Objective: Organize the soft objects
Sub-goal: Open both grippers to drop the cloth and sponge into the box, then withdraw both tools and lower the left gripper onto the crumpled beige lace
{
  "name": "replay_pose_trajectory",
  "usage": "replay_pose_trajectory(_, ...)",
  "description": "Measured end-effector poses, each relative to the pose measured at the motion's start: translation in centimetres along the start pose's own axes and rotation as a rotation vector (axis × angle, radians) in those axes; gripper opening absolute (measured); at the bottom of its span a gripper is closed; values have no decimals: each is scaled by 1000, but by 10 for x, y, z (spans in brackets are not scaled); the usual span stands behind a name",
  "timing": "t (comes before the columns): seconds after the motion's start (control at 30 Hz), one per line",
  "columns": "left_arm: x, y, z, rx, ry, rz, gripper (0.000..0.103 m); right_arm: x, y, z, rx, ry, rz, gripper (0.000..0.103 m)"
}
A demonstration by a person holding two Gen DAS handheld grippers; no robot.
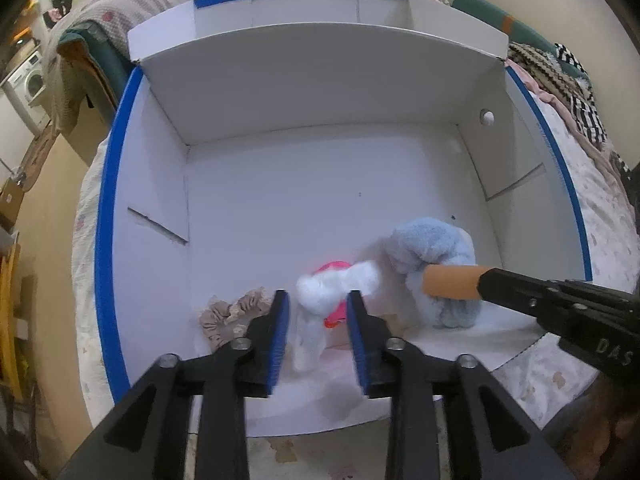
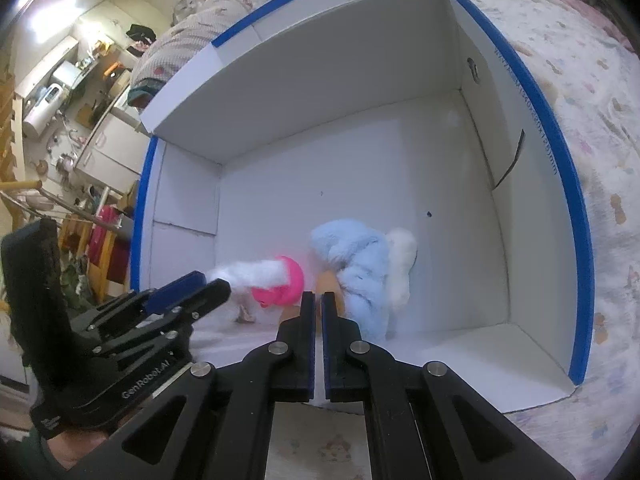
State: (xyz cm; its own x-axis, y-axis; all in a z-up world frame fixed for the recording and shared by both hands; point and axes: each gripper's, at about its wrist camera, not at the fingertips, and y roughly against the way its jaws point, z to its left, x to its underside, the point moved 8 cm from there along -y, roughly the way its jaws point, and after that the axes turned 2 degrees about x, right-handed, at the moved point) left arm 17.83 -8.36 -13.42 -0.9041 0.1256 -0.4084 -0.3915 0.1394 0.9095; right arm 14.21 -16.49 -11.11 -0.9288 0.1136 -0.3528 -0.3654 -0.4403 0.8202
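A white cardboard box with blue-taped rims lies open on a bed. On its floor near the front lie a beige scrunchie, a pink piece joined to a white fluffy piece, and a light-blue fluffy item. My left gripper is open. The white fluffy piece sits between its blue pads without being squeezed. My right gripper is shut with nothing visible in its slit. Its orange tip rests against the light-blue item. A second white tuft lies beside that item.
The box walls stand tall on the left, back and right, and the front side is low. A patterned bedspread surrounds the box. A heaped quilt lies behind it, with striped clothes at the right. A washing machine stands far left.
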Motion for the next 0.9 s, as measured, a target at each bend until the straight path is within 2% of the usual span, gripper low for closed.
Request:
replay_pose_trajectory(0.03,-1,0,2,-6,4,-2,42,-1,1,0,-3,0,-5,5)
replay_pose_trajectory(0.1,-1,2,7,-22,11,-13,47,0,3,0,-9,-2,-9,5)
replay_pose_trajectory(0.17,-2,4,9,-34,9,-25,49,0,2,-1,-9,-7,-7,7)
replay_pose_trajectory(0.3,-3,7,11,-57,-2,-35,58,0,2,-3,8,-12,-7,36)
replay_pose_trajectory(0.4,-4,9,15,-68,5,-42,59,-2,6,0,23,5,-33,73)
replay_pose_trajectory(0.57,-5,11,20,-68,20,-48,59,-10,21,9,2,31,-112,77)
replay_pose_trajectory(0.63,-6,13,21,-64,27,-53,59,-13,28,12,1,40,-145,86)
replay_pose_trajectory(0.7,-6,17,21,-58,35,-68,59,-15,33,12,-3,37,-168,89)
replay_pose_trajectory(0.9,-7,30,22,-59,25,-114,59,-16,36,8,26,18,-179,89)
